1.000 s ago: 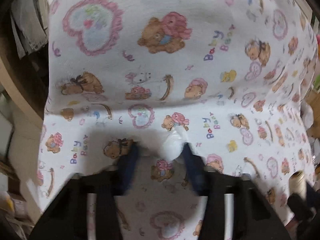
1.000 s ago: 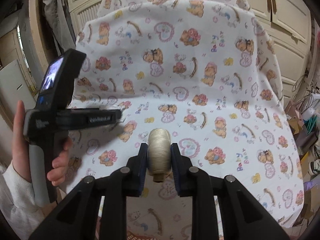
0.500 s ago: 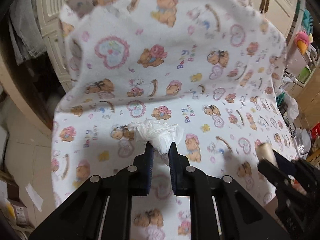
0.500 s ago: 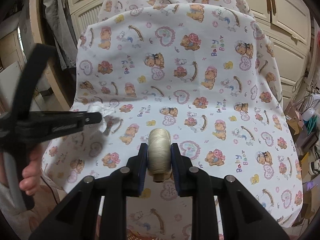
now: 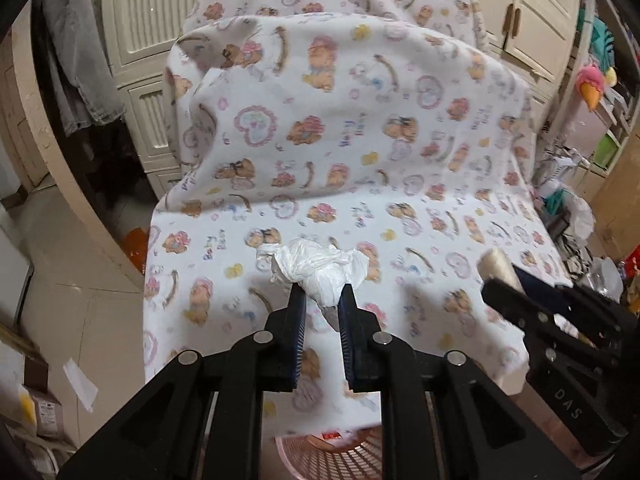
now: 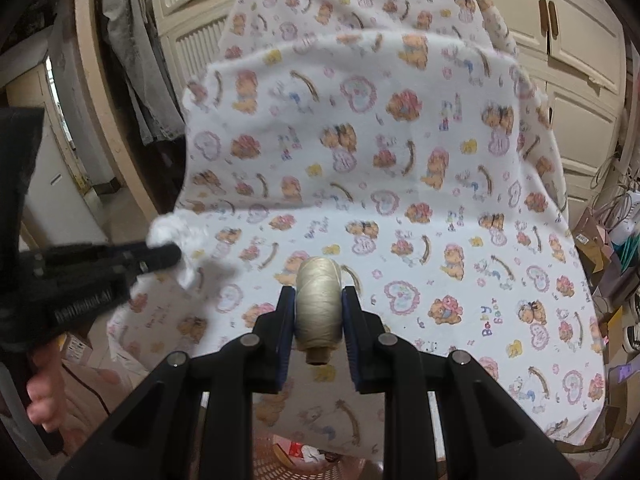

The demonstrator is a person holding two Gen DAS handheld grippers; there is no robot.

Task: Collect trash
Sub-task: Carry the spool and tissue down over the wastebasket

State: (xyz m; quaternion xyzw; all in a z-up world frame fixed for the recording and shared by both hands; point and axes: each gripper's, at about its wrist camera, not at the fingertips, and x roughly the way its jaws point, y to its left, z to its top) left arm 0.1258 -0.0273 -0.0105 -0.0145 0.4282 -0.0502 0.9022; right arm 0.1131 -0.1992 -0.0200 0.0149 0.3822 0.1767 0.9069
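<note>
My left gripper (image 5: pixel 322 294) is shut on a crumpled white tissue (image 5: pixel 316 266), held up off the bear-print blanket (image 5: pixel 360 140). The right wrist view shows the same tissue (image 6: pixel 174 236) at the tip of the left gripper (image 6: pixel 168 256), at the left of that picture. My right gripper (image 6: pixel 319 296) is shut on a cream spool of thread (image 6: pixel 319 306), held upright above the blanket (image 6: pixel 400 160). That spool (image 5: pixel 496 264) also shows at the right edge of the left wrist view. A pink mesh basket (image 5: pixel 328 456) lies below both grippers, at the bottom edge.
The blanket drapes over a chair-like seat in front of cream cupboard doors (image 6: pixel 580 40). Grey clothes (image 5: pixel 76 60) hang at the left. Cluttered bags and boxes (image 6: pixel 608 240) crowd the right side. Cartons (image 5: pixel 36 400) sit on the tiled floor at lower left.
My left gripper closed on the tissue and lifted it up and back from the blanket. The right gripper rose slightly, still gripping the spool.
</note>
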